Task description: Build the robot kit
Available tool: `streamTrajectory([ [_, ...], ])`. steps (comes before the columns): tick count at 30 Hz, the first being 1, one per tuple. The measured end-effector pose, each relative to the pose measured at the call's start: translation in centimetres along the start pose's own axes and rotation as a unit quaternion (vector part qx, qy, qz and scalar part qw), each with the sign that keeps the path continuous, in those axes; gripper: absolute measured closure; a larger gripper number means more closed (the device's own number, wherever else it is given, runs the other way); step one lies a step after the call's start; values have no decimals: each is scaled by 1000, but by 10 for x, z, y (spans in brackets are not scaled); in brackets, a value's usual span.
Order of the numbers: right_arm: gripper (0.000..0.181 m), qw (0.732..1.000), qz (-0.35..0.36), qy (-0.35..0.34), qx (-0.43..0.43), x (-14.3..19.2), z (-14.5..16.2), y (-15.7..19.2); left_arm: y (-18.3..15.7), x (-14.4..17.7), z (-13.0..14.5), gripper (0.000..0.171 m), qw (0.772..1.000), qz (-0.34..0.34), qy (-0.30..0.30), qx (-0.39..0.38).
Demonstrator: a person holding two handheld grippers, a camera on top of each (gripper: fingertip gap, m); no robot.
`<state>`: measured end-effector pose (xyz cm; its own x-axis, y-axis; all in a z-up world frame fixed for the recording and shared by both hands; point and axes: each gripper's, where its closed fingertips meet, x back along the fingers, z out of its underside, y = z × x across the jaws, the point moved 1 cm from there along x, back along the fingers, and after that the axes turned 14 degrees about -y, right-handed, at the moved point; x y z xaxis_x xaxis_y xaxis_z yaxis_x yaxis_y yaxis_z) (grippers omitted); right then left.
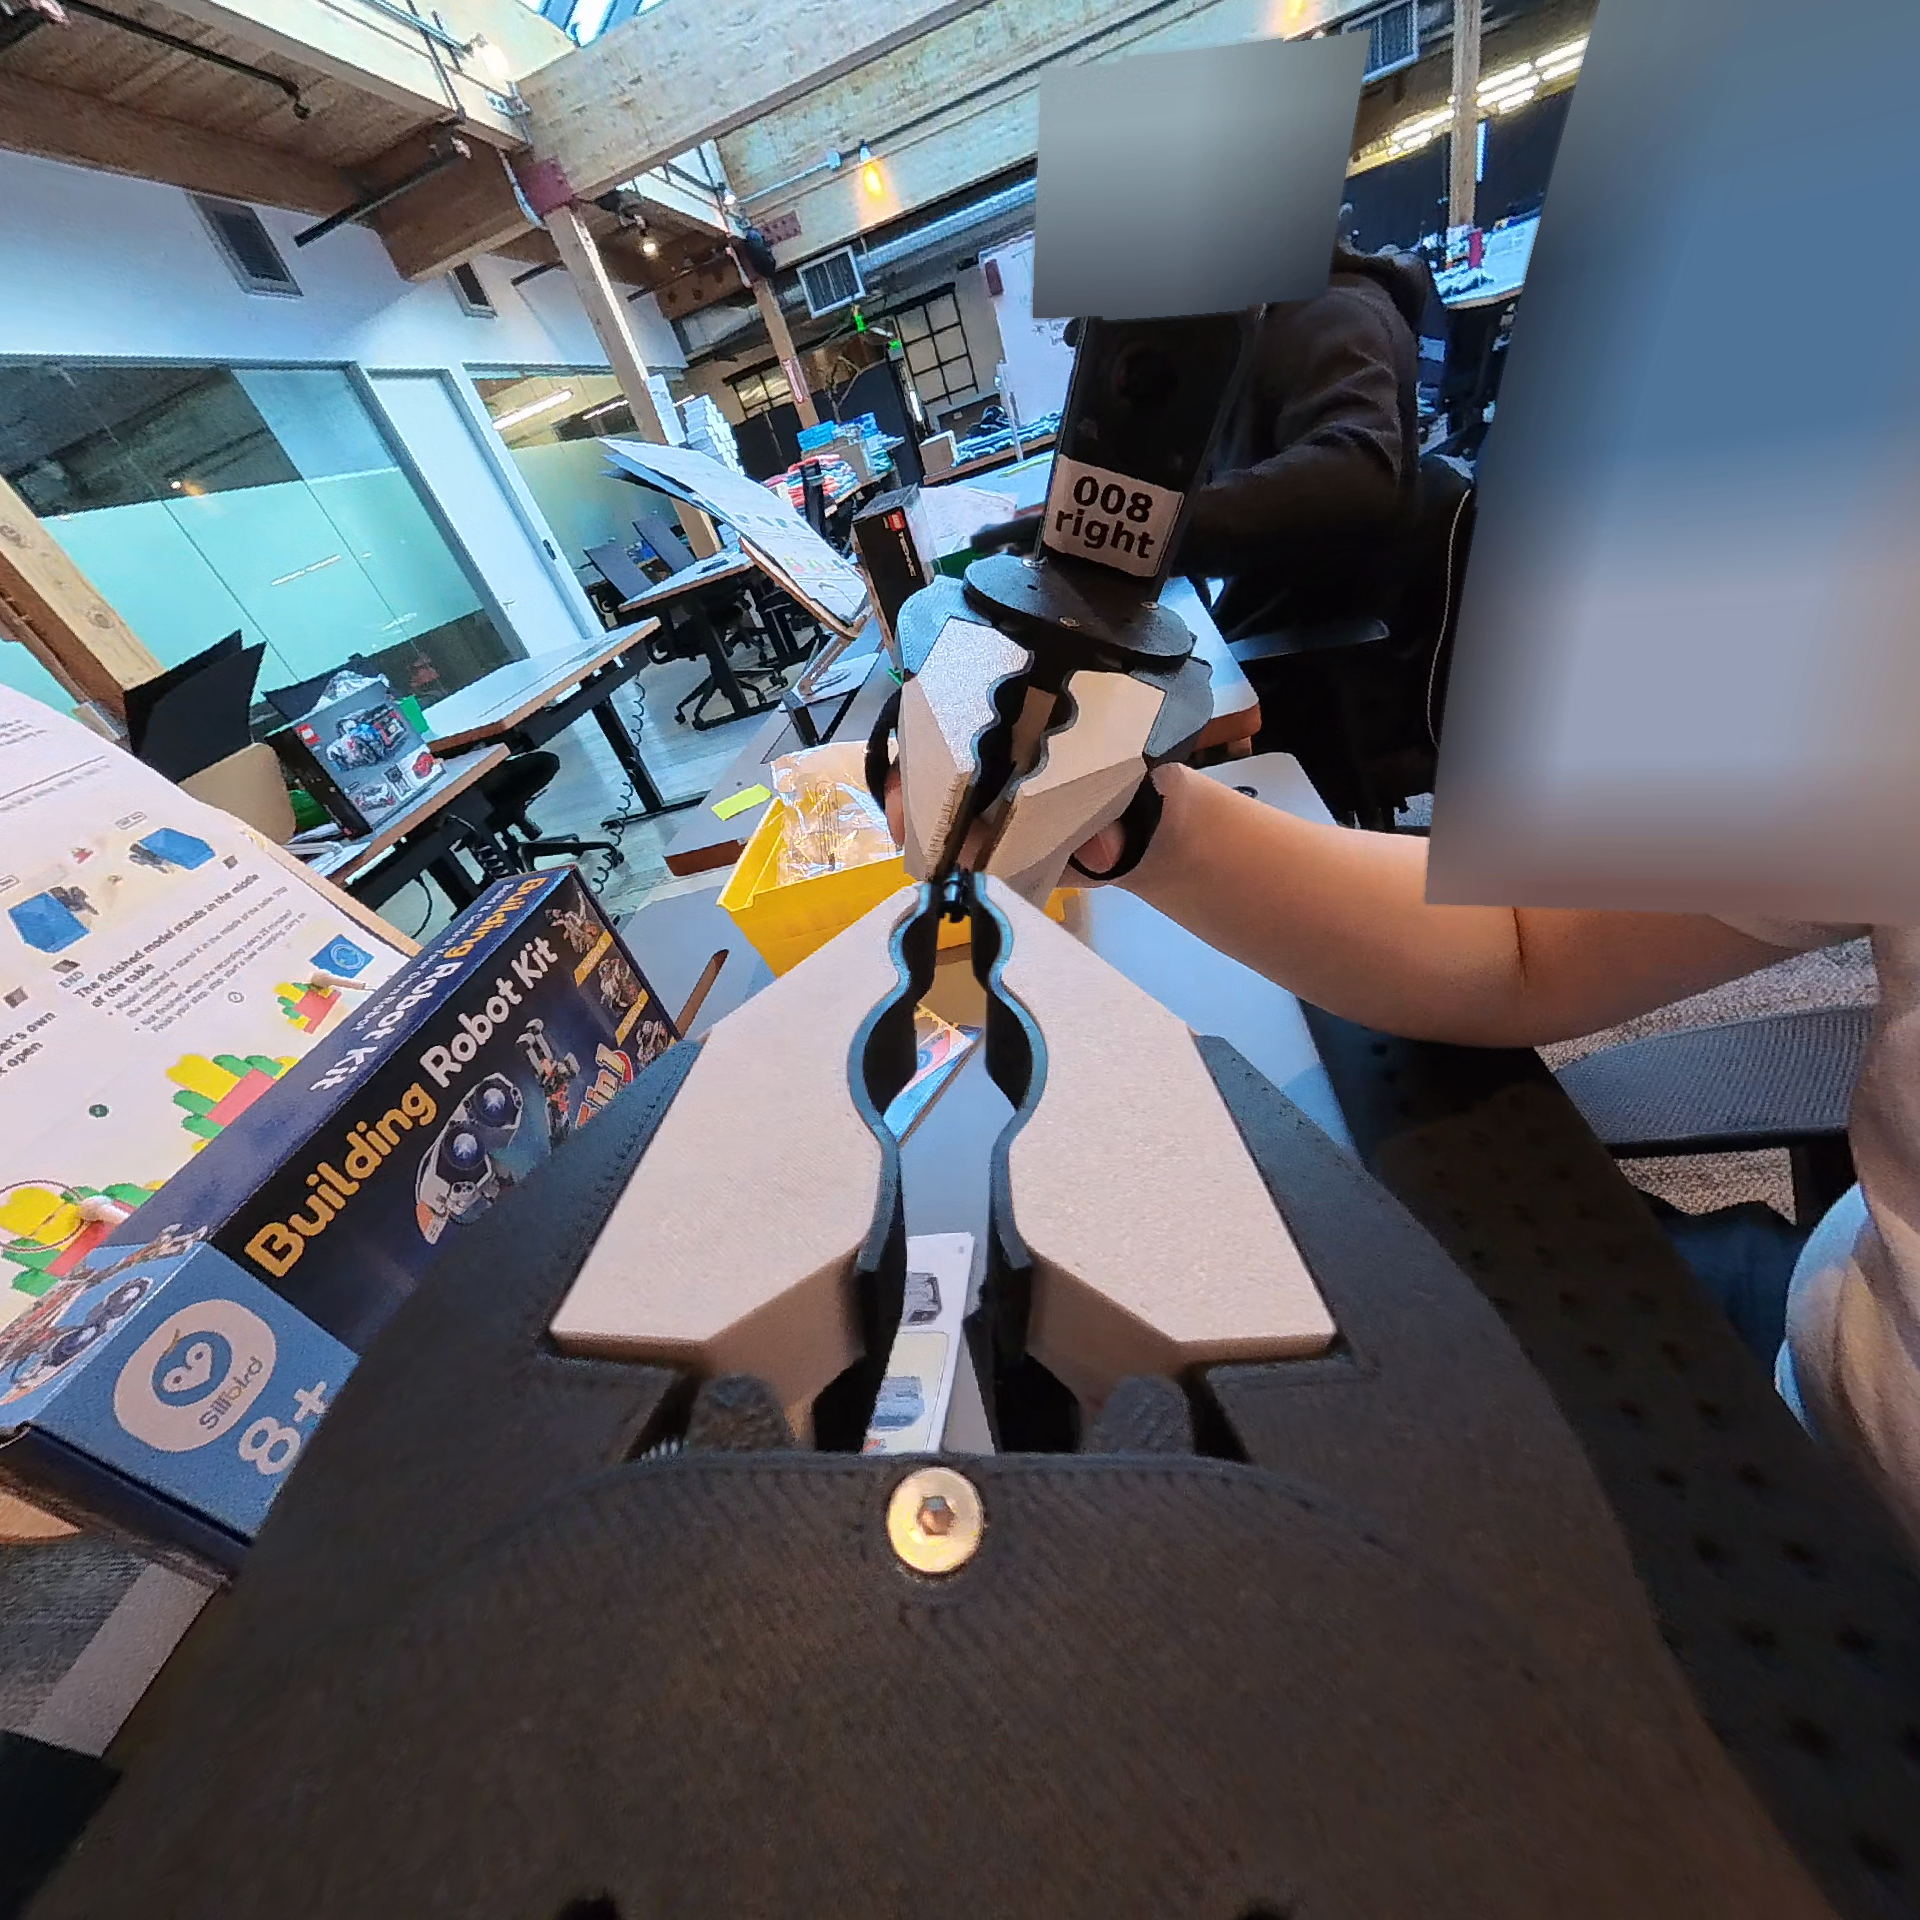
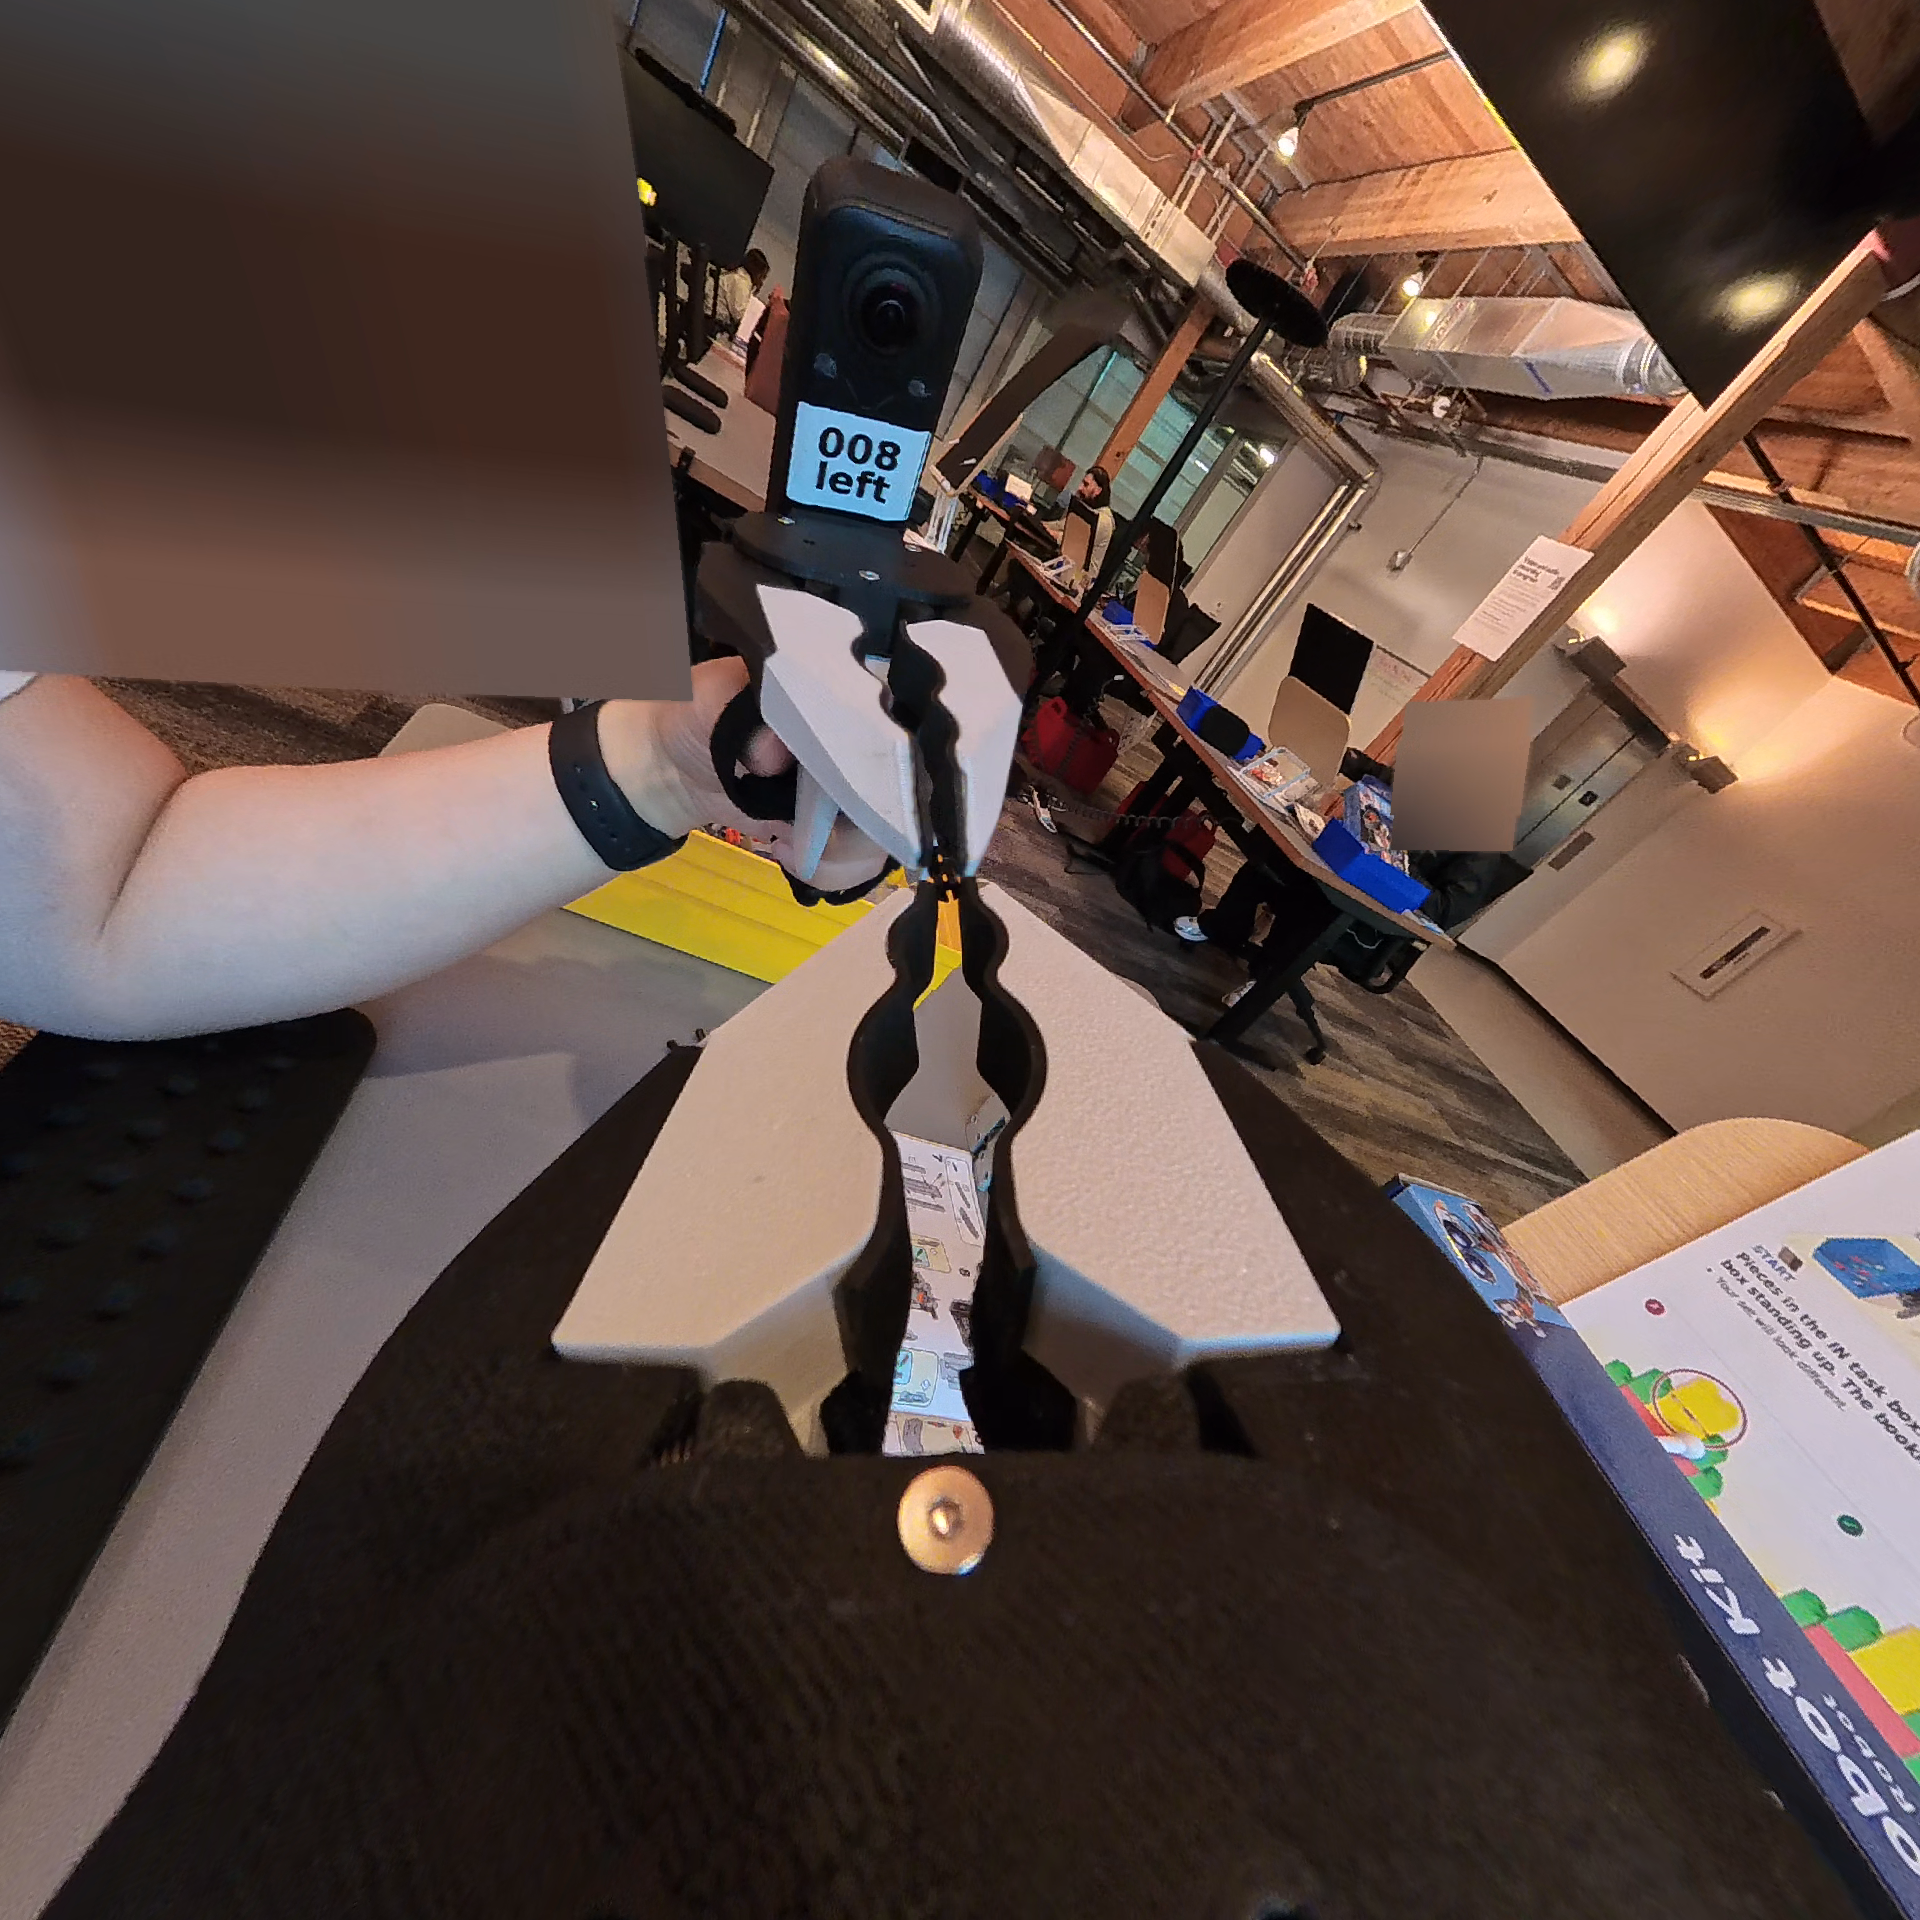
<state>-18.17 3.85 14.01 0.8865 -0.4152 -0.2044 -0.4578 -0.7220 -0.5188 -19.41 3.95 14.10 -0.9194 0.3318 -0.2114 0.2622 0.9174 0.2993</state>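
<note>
My left gripper (image 1: 951,902) and my right gripper (image 2: 940,896) meet tip to tip in the air above a grey table (image 2: 499,1060). Both are shut, and a small dark piece (image 1: 952,891) is pinched where the tips meet; it also shows in the right wrist view (image 2: 941,871). The right gripper (image 1: 954,862) points down at my left one from above. The left gripper (image 2: 935,854) looks the same from the other side. A hand holds each handle. The piece is too small to make out its shape.
A yellow bin (image 1: 810,914) with a clear plastic bag (image 1: 831,821) stands just behind the tips. A blue kit box (image 1: 416,1091) and an illustrated instruction board (image 1: 135,935) lie to the left. A printed booklet (image 2: 935,1299) lies below. A black mat (image 2: 135,1247) covers the near side. The tips of both grippers are at nearly the same place.
</note>
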Motion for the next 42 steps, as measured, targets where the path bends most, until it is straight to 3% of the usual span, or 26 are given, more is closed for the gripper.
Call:
streamTrajectory([
  [18, 177, 1000, -7, -23, -20, -3, -3, 2, -2, 3, -3, 169, 1000, 8, 5, -12],
  [20, 165, 999, -10, -23, -23, -1, -1, 1, -2, 8, 1, 169, 1000, 10, 26, -3],
  [23, 156, 992, -66, 56, -86, 8, 32, 14, 8, 26, 4, 169, 998, -19, 59, 1],
  [27, 152, 930, -179, 294, -129, 20, 133, 65, 16, 59, -2, 169, 994, -68, 88, -1],
  [31, 151, 848, -243, 453, -131, 29, 201, 105, 17, 78, -8, 169, 989, -101, 107, -20],
  [36, 150, 791, -275, 533, -120, 37, 236, 130, 10, 79, -15, 169, 991, -90, 99, -26],
  [42, 155, 771, -278, 562, -113, 36, 253, 139, 12, 77, -10, 169, 991, -87, 103, -21],
])
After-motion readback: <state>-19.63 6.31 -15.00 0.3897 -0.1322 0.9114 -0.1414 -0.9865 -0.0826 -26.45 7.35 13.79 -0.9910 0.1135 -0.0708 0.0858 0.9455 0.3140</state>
